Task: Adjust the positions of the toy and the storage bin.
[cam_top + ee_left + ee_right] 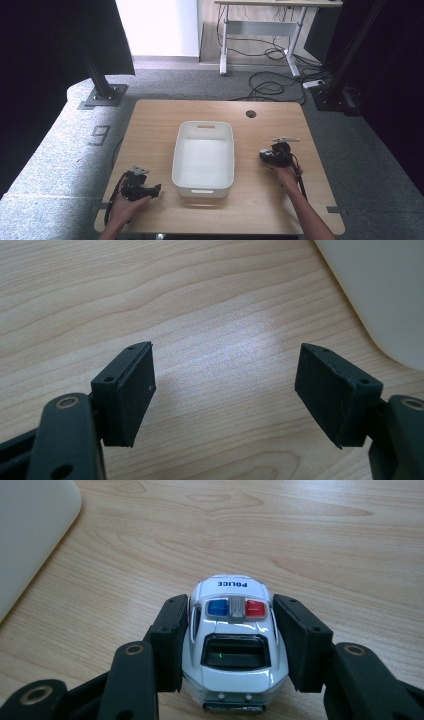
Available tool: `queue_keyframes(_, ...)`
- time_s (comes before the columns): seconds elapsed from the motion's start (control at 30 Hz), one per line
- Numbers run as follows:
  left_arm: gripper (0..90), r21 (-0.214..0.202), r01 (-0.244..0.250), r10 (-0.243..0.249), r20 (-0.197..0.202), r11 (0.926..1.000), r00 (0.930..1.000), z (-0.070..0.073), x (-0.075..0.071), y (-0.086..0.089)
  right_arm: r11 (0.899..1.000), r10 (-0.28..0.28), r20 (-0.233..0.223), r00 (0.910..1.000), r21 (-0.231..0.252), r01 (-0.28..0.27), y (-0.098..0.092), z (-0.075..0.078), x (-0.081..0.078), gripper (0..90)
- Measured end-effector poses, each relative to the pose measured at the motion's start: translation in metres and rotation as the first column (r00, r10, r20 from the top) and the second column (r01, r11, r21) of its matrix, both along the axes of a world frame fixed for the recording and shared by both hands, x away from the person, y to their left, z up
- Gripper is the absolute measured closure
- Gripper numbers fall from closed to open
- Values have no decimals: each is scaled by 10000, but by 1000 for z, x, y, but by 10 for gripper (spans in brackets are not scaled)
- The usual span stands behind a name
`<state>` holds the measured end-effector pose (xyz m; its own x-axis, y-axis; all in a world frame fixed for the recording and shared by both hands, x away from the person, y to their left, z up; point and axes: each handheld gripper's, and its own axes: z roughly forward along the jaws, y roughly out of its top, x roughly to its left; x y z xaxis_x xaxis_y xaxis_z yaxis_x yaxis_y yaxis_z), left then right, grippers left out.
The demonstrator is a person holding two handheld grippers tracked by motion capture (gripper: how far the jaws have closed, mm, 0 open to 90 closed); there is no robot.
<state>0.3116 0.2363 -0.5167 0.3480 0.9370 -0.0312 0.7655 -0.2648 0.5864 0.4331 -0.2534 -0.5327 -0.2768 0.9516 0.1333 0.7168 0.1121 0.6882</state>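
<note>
The right hand-held gripper (232, 645) was clamped on a small toy police car (232, 640), its two black pads pressed flat against the car's sides. The car was white, with a blue and a red light on its roof and the word POLICE on the hood, and it pointed away from the person's hand. In the right gripper view the bare wood ran on beyond it, but I could not tell whether its wheels rested on the tabletop (310, 545) or hung just above. From the high view, that right hand-held gripper (266, 156) sat just to the right of a white plastic bin (203, 186), apart from its wall, with the right hand (286, 175) behind it and a cable trailing back along the forearm.

The bin stood in the middle of the tabletop (150, 125), its long side running away from the person, a handle slot cut in each short end.

The left hand-held gripper (156, 189) was released, jaws spread wide, with nothing but wood grain between them. It was held low by the left hand (126, 205) near the bin's near left corner, pointing toward it. In the left gripper view the bin's rounded corner (385, 295) showed past the right-hand pad (325, 390).
</note>
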Motion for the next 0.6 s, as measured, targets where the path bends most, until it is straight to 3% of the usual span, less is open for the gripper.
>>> queue_keyframes(0.6,248,14,34,-34,77,10000,10000,2,-1,-1,9991,410,-78,9991,-50,-411,13,0,-8,502)
